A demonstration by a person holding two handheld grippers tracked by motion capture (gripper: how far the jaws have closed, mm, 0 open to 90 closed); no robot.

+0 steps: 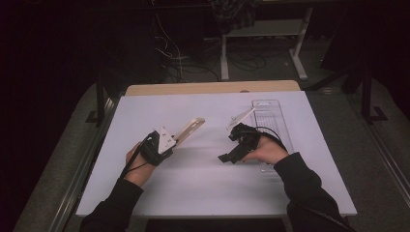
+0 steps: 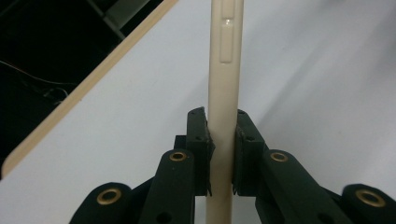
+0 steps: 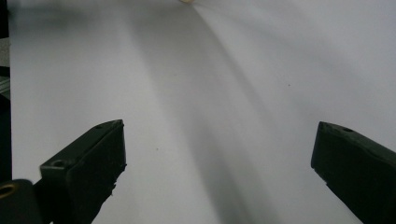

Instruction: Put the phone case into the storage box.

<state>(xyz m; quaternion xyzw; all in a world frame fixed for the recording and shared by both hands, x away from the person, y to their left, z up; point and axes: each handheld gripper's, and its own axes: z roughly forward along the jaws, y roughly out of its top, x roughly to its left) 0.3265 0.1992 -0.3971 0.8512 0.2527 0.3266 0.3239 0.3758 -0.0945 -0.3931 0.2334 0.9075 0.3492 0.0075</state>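
Black jaws of the left gripper [image 2: 222,154] clamp a cream bar [image 2: 225,60] on its narrow sides, the bar angled up toward the tabletop's [image 1: 203,193] far edge. Right gripper [image 3: 217,168] hovers mid-table, jaws wide and empty, beside a clear tray [image 1: 270,116] near the right edge.

On the counter [image 1: 203,188], the left tool [image 1: 167,140] sits at nine o'clock with a strip [image 1: 189,128] between its jaws, the right tool [image 1: 231,157] at three, a tray [image 1: 270,121] at two.
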